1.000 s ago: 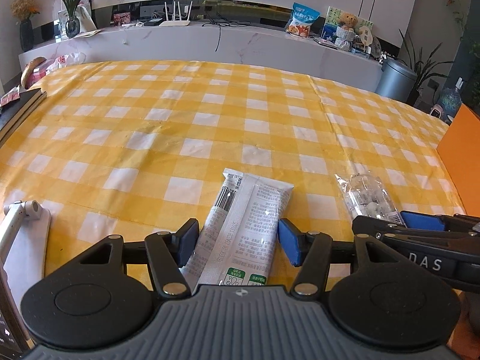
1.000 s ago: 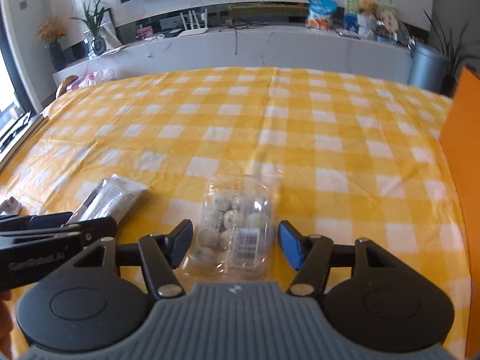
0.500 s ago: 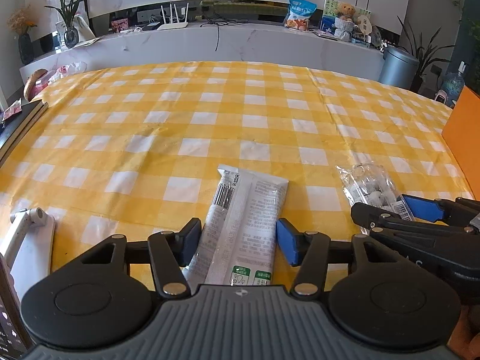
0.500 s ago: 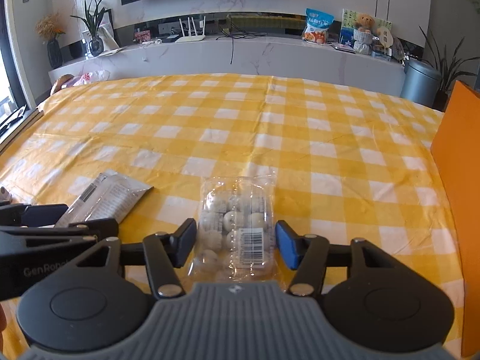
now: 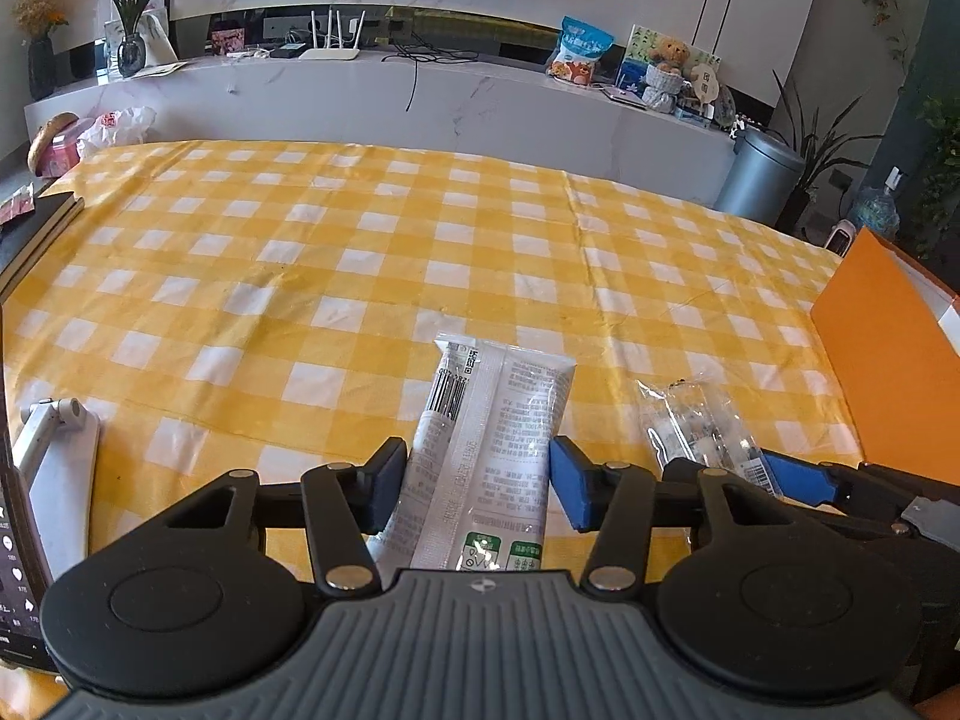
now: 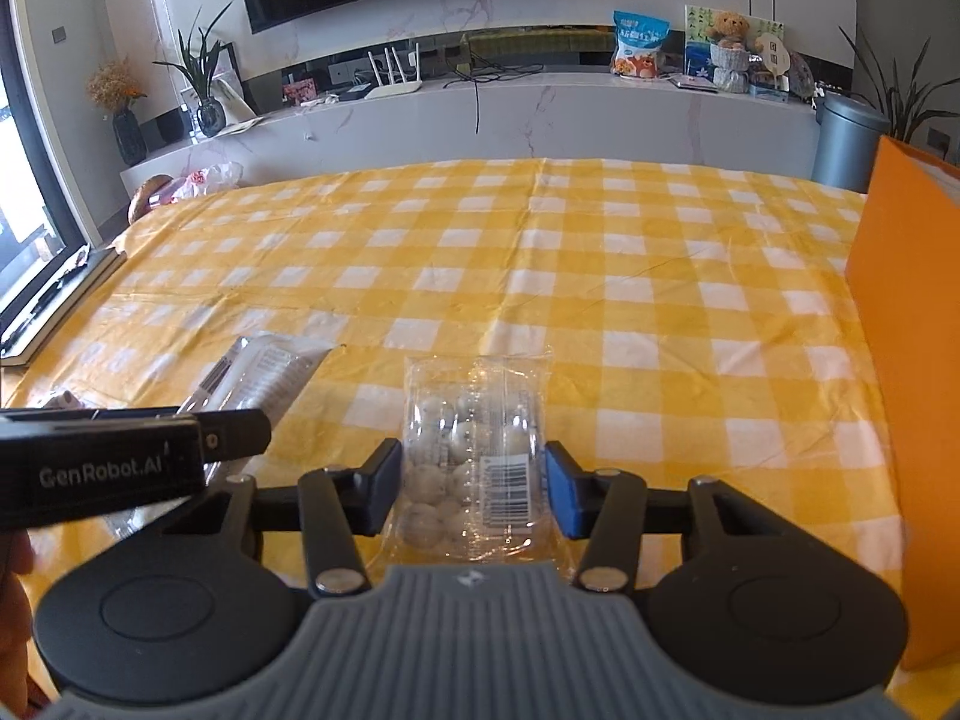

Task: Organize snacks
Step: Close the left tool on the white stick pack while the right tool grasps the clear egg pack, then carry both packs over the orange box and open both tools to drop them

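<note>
Snacks lie on the yellow-and-white checked tablecloth [image 5: 372,252], one between each pair of fingers. In the left wrist view, the white snack packet [image 5: 486,450], printed side up with a barcode near its far end, runs lengthwise from about 6 o'clock toward 12 o'clock through the left gripper [image 5: 477,477]. Its fingers stand at a middling spread, one pad at either long edge of the packet; the left pad [image 5: 384,477] is at or touching the wrapper's edge, while the blue right pad [image 5: 570,486] sits just beside it, and whether it presses I cannot tell. The packet is not squeezed or lifted.

In the right wrist view, the clear bag of round candies [image 6: 474,468], with a barcode label near its right edge, lies flat between the fingers of the right gripper [image 6: 472,489]. Those fingers are likewise parted about the width of the bag, the dark left pad [image 6: 381,483] and the blue right pad [image 6: 567,495] flanking it closely, contact uncertain.

From the left wrist view the bag sits at 3 o'clock of the packet, near but apart. An orange box [image 6: 906,372] stands at the table's right edge, around 3 o'clock. A white stand [image 5: 57,456] sits at 9 o'clock in the left view.
</note>
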The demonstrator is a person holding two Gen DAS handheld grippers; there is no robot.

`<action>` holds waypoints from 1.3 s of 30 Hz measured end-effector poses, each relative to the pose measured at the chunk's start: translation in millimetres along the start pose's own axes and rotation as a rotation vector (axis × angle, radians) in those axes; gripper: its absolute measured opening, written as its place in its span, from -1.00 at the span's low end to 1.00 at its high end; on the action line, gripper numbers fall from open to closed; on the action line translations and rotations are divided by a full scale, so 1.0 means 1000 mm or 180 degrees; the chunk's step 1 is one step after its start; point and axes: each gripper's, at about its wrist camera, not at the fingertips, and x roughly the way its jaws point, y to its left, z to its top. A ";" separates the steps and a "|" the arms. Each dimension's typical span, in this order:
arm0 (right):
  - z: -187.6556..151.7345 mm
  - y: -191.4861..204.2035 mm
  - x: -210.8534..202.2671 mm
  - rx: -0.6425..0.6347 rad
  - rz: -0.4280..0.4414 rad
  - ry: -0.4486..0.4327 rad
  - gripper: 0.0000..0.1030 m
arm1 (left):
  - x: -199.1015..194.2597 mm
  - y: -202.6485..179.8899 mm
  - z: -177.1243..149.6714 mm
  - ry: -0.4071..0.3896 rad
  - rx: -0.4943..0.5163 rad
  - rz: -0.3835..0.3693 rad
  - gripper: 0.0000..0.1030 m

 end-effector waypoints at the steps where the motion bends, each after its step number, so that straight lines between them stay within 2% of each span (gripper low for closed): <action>1: -0.001 -0.002 -0.007 0.0006 0.0007 -0.0008 -0.04 | -0.003 -0.003 0.001 -0.0002 -0.0004 -0.0028 0.15; 8: -0.001 -0.024 -0.047 0.0037 0.0102 -0.0037 -0.04 | -0.025 -0.033 0.005 -0.0007 0.0030 -0.0290 0.15; 12: 0.002 -0.035 -0.074 -0.0078 0.0108 -0.0142 -0.04 | -0.037 -0.054 0.008 0.0032 0.0043 -0.0540 0.15; 18: 0.009 -0.064 -0.117 -0.0252 -0.0031 -0.0403 -0.04 | -0.054 -0.101 0.015 -0.0036 0.0289 -0.0769 0.15; 24: 0.016 -0.114 -0.159 -0.0287 -0.0245 -0.0583 -0.04 | -0.057 -0.160 0.030 -0.0064 0.0580 -0.1151 0.15; 28: 0.023 -0.154 -0.182 -0.0225 -0.0362 -0.0593 -0.04 | -0.052 -0.202 0.041 -0.0063 0.0778 -0.1377 0.15; 32: 0.035 -0.192 -0.199 -0.0213 -0.0519 -0.0549 -0.03 | -0.038 -0.239 0.052 0.0055 0.0919 -0.1621 0.15; 39: 0.057 -0.250 -0.199 -0.0243 -0.0808 -0.0353 -0.03 | 0.000 -0.297 0.063 0.0242 0.1245 -0.1674 0.15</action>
